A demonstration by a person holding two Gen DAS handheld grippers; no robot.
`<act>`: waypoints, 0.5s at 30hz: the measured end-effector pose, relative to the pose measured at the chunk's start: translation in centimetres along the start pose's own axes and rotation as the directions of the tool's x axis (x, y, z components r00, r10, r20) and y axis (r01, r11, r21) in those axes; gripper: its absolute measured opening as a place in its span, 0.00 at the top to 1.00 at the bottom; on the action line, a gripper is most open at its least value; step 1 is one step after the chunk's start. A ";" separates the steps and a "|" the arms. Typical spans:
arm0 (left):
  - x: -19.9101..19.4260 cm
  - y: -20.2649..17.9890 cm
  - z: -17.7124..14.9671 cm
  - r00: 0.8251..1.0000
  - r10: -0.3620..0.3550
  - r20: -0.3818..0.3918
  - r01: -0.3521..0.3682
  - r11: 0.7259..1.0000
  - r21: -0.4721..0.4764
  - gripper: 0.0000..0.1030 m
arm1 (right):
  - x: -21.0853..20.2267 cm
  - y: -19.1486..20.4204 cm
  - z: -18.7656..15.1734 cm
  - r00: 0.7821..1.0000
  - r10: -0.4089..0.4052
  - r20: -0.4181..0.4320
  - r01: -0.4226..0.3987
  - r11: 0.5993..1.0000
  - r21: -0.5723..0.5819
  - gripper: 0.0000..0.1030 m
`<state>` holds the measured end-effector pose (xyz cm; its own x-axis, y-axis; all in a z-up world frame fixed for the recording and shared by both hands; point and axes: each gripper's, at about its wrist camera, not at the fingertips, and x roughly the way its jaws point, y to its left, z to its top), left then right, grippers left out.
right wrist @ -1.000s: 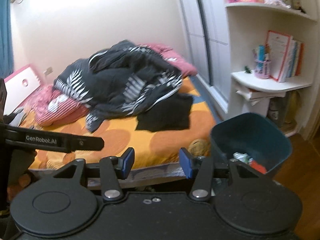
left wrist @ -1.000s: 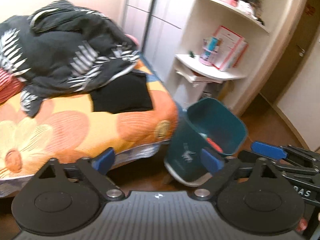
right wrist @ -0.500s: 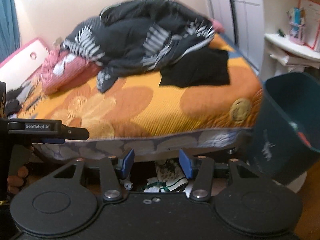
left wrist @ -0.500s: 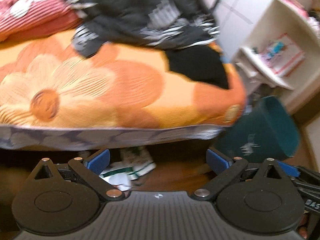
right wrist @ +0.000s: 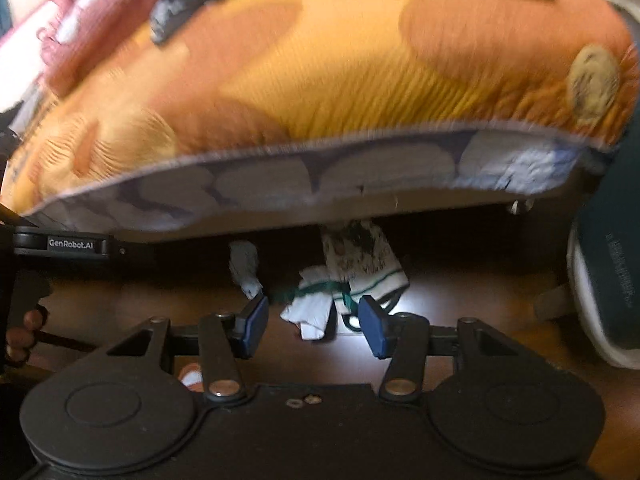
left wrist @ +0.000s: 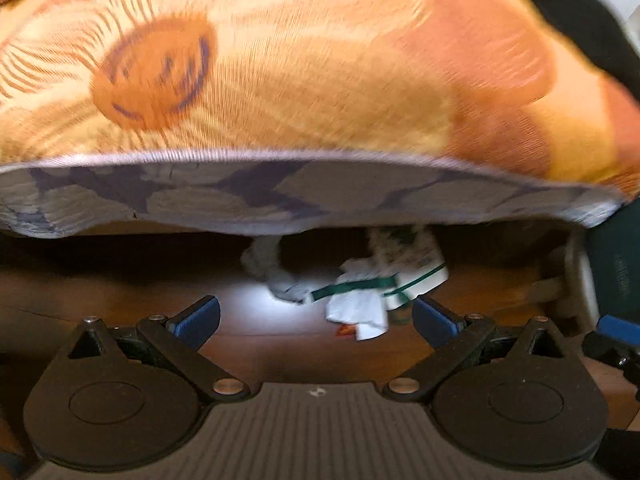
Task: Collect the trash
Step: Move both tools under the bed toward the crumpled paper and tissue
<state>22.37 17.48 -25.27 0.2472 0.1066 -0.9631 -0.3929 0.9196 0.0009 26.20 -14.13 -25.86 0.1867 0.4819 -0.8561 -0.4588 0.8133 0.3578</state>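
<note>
- "GenRobot.AI" reads in white on the black bar of the left tongs [right wrist: 60, 245], at the left edge of the right wrist view; a hand [right wrist: 22, 334] grips the handle below it.
- White lettering runs down the side of the dark teal trash bin [right wrist: 612, 264] at far right, too blurred to read.
- The crumpled paper trash [left wrist: 376, 292] lies on the wooden floor [left wrist: 120, 296], right at the edge of the bed [left wrist: 320, 80], partly under the hanging bedspread.
- It's white paper with dark green stripes; the stripes and the heap's long axis run roughly left to right, and the right end is tilted up slightly.
- A paler grey-white scrap [left wrist: 264, 260] sits just left of it, further under the bed.
- Left tongs [left wrist: 316, 316]: blue pads spread wide, nothing between them, the trash just beyond, toward the right pad.
- Right tongs [right wrist: 312, 326]: parted too, empty, pads framing the near end of the heap [right wrist: 344, 280] without clear contact.
- The bin stands on the floor to the right, well apart from the heap.
</note>
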 end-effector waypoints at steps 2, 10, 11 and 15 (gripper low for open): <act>2.4 0.5 0.5 0.999 0.005 -0.053 -0.004 1.000 0.009 0.00 | 2.3 -0.3 -0.1 0.999 -0.013 -0.038 0.013 1.000 -0.001 0.52; 11.7 0.7 -0.3 0.983 0.055 -0.175 -0.023 0.984 0.179 0.00 | 11.9 -0.7 -1.9 0.980 -0.003 -0.198 -0.001 1.000 -0.018 0.52; 12.9 1.0 -0.6 0.980 0.051 -0.194 -0.016 0.984 0.178 0.00 | 12.9 -0.8 -2.1 0.978 0.003 -0.209 -0.005 1.000 -0.009 0.52; 17.4 2.0 -1.8 0.958 0.040 -0.283 -0.001 0.991 0.135 0.00 | 17.5 -1.1 -3.1 0.964 0.027 -0.264 -0.016 0.999 0.042 0.52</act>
<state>24.34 20.46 -42.55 -0.0290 0.0317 -0.9991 -0.2696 0.9622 0.0384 27.32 -7.65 -42.35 -0.0618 0.4003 -0.9143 -0.4247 0.8185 0.3870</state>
